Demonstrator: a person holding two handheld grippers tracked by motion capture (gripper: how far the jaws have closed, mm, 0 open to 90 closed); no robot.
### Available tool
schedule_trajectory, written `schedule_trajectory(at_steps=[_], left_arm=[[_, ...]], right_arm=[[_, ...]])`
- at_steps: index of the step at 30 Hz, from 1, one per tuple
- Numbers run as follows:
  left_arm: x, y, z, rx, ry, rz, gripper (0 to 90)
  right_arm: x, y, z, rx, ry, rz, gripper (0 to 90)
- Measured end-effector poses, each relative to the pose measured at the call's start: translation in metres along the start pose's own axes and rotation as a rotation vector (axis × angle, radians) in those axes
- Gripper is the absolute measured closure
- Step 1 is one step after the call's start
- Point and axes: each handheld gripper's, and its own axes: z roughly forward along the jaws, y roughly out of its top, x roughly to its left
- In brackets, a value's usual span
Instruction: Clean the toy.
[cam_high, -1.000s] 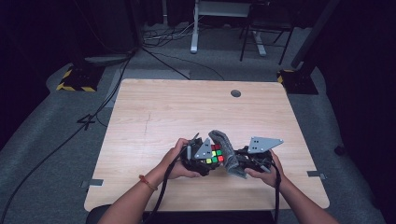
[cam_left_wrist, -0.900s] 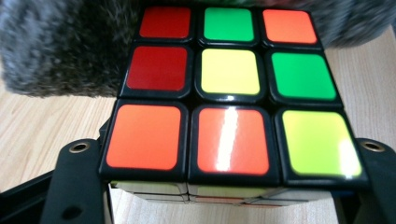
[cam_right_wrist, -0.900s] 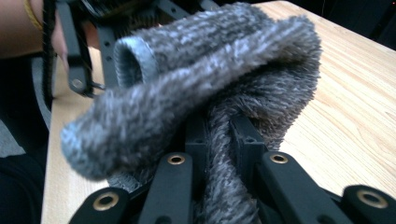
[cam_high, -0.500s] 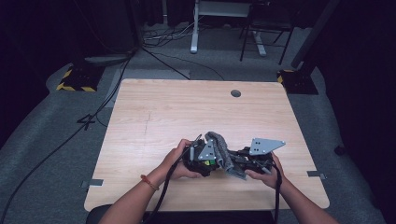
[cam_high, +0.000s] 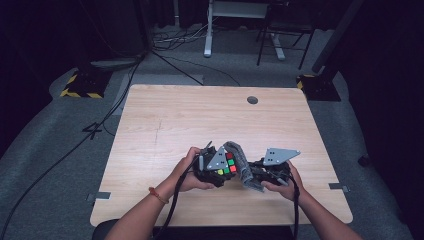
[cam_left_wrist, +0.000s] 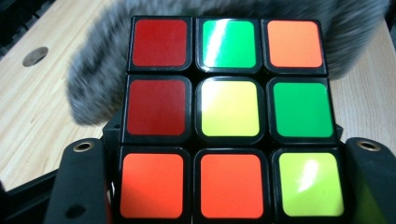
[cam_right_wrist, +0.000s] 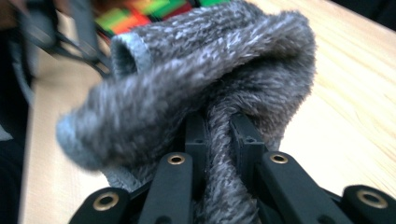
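Note:
A scrambled puzzle cube (cam_high: 226, 164) (cam_left_wrist: 229, 116) with red, green, orange and yellow stickers sits between the black jaws of my left gripper (cam_high: 216, 167) (cam_left_wrist: 224, 186), which is shut on it near the table's front middle. My right gripper (cam_high: 252, 175) (cam_right_wrist: 217, 135) is shut on a bunched grey cloth (cam_high: 240, 162) (cam_right_wrist: 196, 79). The cloth presses against the far side of the cube (cam_right_wrist: 140, 14) and arches over it; in the left gripper view the grey cloth (cam_left_wrist: 88, 79) shows blurred behind the cube.
The light wooden table (cam_high: 200, 115) has a round cable hole (cam_high: 252, 100) near its far edge. Both of the person's forearms come in at the front edge. Cables and stand legs lie on the floor beyond the table.
The cloth covered the cube's top half a second ago; now it has moved to the right and the coloured stickers show again. Both hands stay in about the same place.

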Motion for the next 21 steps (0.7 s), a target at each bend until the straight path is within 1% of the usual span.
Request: schedule_trajectory(at_steps=[1,2,3,4,5,7,9,10,11,12,13,15,16,17,18,19,20,21], left_arm=[[0.0,0.0,0.001,0.007,0.002,0.007,33.2],[-0.001,0.0,0.002,0.007,-0.001,0.005,33.2],[-0.001,0.0,0.002,0.006,-0.002,0.005,33.0],[-0.001,0.0,0.002,0.007,-0.001,0.006,32.6],[0.0,0.0,0.002,0.01,0.004,0.009,32.6],[-0.002,0.0,0.005,0.036,0.015,0.015,32.9],[-0.003,0.0,0.008,0.051,0.014,0.022,33.1],[-0.004,0.0,0.011,0.063,0.026,0.028,33.1],[-0.004,0.0,0.011,0.063,0.026,0.028,33.2],[-0.003,0.001,0.012,0.061,0.028,0.025,33.2],[-0.003,0.001,0.012,0.061,0.028,0.025,33.2],[-0.001,0.0,0.012,0.049,0.023,0.009,33.3],[-0.001,0.001,0.011,0.043,0.019,0.01,33.3],[-0.001,0.001,0.01,0.03,0.021,0.007,33.3],[-0.002,0.001,0.009,0.028,0.019,0.004,33.3],[-0.002,0.001,0.008,0.021,0.02,0.009,33.3],[-0.001,0.001,0.006,0.015,0.014,0.01,33.3],[-0.002,0.001,0.005,0.01,0.015,0.008,33.3]], right_arm=[[0.002,0.002,-0.002,-0.019,0.01,-0.004,79.9],[0.003,0.004,-0.004,-0.041,0.021,0.0,79.9],[0.008,0.009,-0.006,-0.049,0.008,-0.02,79.9],[0.009,0.009,-0.007,-0.06,0.012,-0.019,79.9],[0.009,0.009,-0.007,-0.06,0.012,-0.019,79.9],[0.01,0.011,-0.007,-0.074,0.02,-0.019,79.9],[0.012,0.013,-0.006,-0.082,0.026,-0.028,79.9],[0.013,0.014,-0.004,-0.077,0.023,-0.038,79.9],[0.013,0.014,-0.004,-0.077,0.023,-0.038,79.9],[0.014,0.015,-0.004,-0.066,0.007,-0.051,79.9],[0.014,0.015,-0.004,-0.066,0.007,-0.051,79.9],[0.01,0.013,-0.004,-0.057,-0.01,-0.056,79.9],[0.008,0.011,-0.004,-0.046,-0.023,-0.052,79.9],[0.004,0.009,-0.004,-0.039,-0.027,-0.036,79.9],[-0.003,0.003,-0.003,-0.017,-0.035,-0.007,80.0],[-0.003,0.003,-0.003,-0.017,-0.035,-0.007,80.0],[-0.005,0.0,-0.002,-0.005,-0.038,0.008,79.9],[-0.007,-0.003,-0.002,-0.003,-0.031,0.018,79.9]])
